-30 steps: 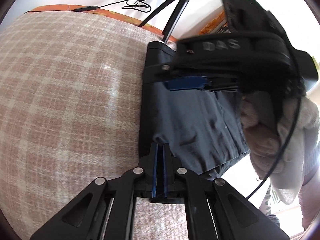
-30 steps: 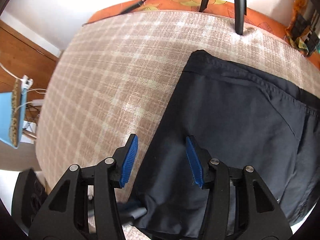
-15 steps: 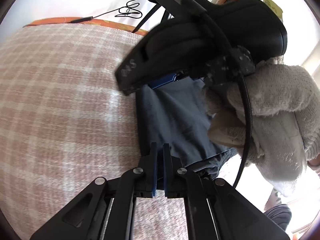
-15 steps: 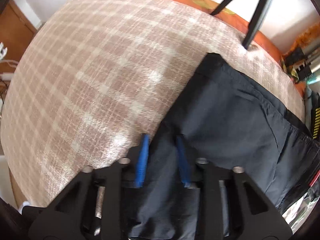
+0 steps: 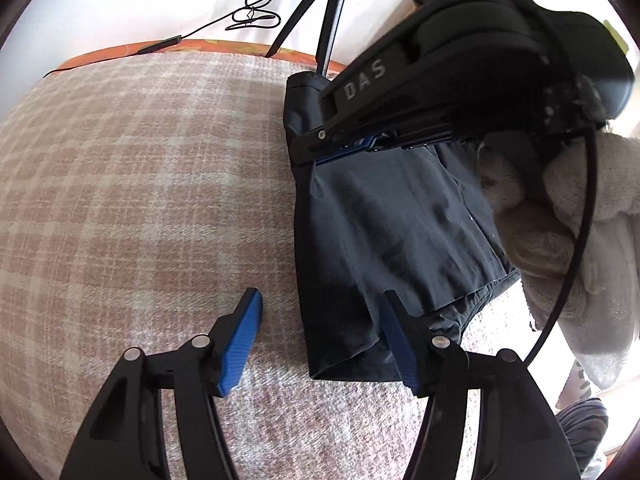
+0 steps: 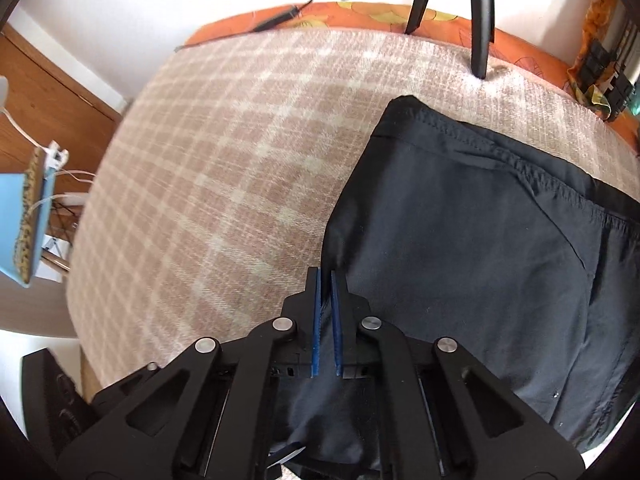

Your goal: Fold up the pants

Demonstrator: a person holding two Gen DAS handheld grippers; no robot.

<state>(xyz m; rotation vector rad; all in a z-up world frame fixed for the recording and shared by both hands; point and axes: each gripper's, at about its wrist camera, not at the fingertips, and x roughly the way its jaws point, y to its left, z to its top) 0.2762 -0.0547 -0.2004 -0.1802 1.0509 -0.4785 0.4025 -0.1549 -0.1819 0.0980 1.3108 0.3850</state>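
Note:
Dark folded pants (image 5: 384,240) lie on the plaid blanket (image 5: 140,200), right of centre in the left wrist view. My left gripper (image 5: 320,316) is open, its blue fingers straddling the near left edge of the pants just above the blanket. My right gripper (image 5: 348,148) reaches in from the right, held by a gloved hand (image 5: 576,216), and sits on the far left part of the pants. In the right wrist view the right gripper (image 6: 326,280) is shut on the left folded edge of the pants (image 6: 460,240).
A black tripod (image 5: 328,12) stands at the far edge of the bed, seen in the right wrist view (image 6: 480,12) too. A black cable (image 5: 248,16) lies behind. An orange sheet (image 6: 360,16) borders the blanket. A wooden door (image 6: 40,104) and a blue object (image 6: 24,216) are left.
My left gripper has opened and released the near edge of the pants. My right gripper has closed on the pants' left edge, having been open a second ago.

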